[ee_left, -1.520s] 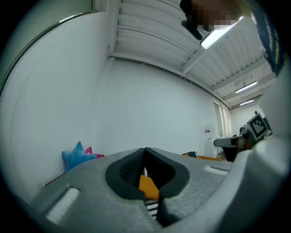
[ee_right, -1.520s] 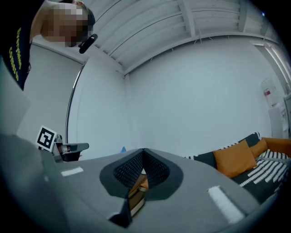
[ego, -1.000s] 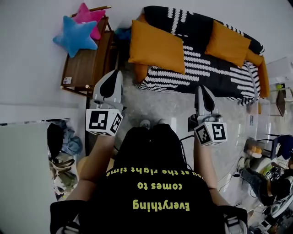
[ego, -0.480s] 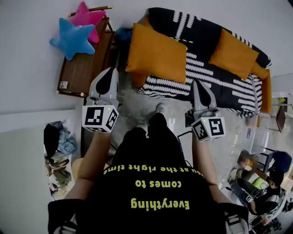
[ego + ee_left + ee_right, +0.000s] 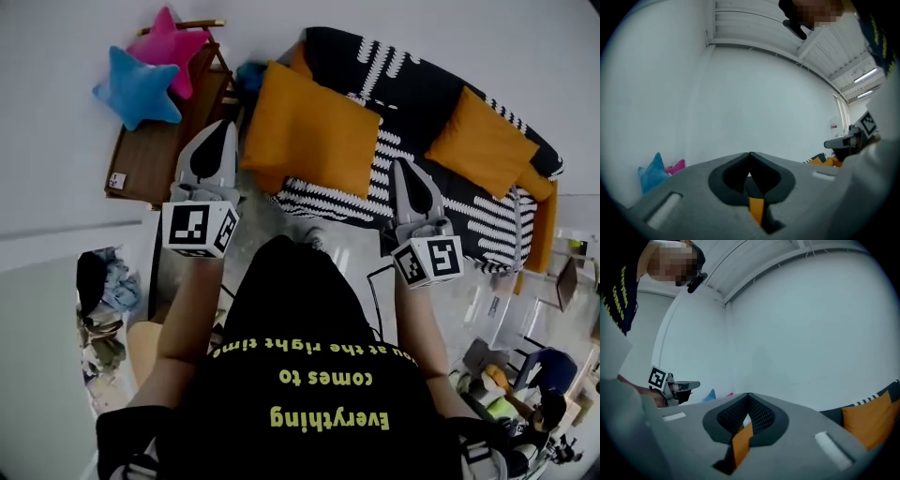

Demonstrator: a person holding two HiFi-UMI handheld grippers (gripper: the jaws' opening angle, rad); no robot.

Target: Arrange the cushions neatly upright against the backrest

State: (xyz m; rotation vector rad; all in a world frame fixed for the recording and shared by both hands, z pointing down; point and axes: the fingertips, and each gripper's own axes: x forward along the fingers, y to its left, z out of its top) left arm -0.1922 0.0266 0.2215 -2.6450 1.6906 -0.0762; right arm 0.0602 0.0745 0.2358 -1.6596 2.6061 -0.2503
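- Two orange cushions are sitting on the black-and-white sofa. The left cushion is lying across the sofa's left end and reaching toward the near edge of the seat. The right cushion is lying well apart from it, toward the right end and near the backrest.
- We are not able to tell whether either cushion is standing upright.
- We are holding the left gripper with its jaws pressed together and nothing between them. Its tip is hanging just beside the left cushion's left edge, by the right side of the wooden side table.
- We are holding the right gripper with its jaws closed too and nothing in them. Its tip is pointing over the near part of the seat, between the two cushions.
- A blue star pillow and a pink star pillow are resting at the far end of the side table, touching each other.
- We are standing near the sofa, and both grippers are pointing away from us.
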